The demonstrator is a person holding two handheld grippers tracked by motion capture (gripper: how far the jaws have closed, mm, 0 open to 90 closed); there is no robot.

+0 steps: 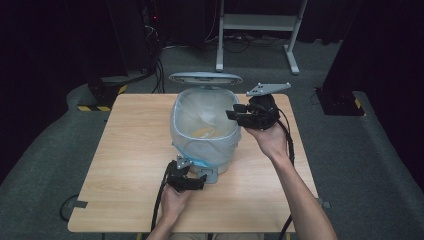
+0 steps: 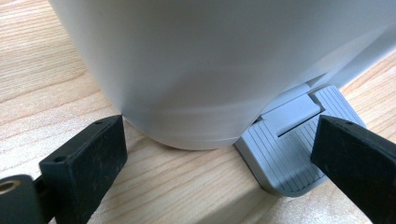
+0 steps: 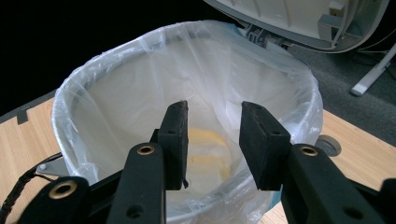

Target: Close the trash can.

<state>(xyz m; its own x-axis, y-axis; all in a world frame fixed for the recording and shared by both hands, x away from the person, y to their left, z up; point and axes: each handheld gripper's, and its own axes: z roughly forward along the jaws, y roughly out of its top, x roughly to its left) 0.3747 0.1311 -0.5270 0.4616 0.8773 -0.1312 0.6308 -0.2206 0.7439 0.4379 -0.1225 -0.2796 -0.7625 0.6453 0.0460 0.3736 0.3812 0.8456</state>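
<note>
Starting at our left gripper (image 1: 200, 183), we have it low on the table (image 1: 125, 165) at the foot of the pedal bin (image 1: 204, 131); in the left gripper view its jaws stand wide apart and empty, one to either side of the bin's lower wall (image 2: 210, 70), with the grey ribbed pedal (image 2: 289, 154) just inside the far jaw and partly under it, so we judge the gripper is pressing the pedal down, though the contact itself is hard to make out. Moving across, the bin stands between our two grippers with its lid (image 1: 205, 78) tipped up behind it, and the clear plastic liner (image 3: 187, 79) is folded over the rim. Ahead of and below our right gripper (image 3: 214, 140), whose jaws are parted with nothing between them, something yellow (image 3: 210, 140) lies at the bottom of the liner; we cannot tell what it is. That gripper hangs over the near right rim of the bin (image 1: 235, 114), above the opening. We judge the drop as made: the lid is open, the item is inside, and what is left is to draw the right gripper clear, ease off the pedal and let the lid close
</note>
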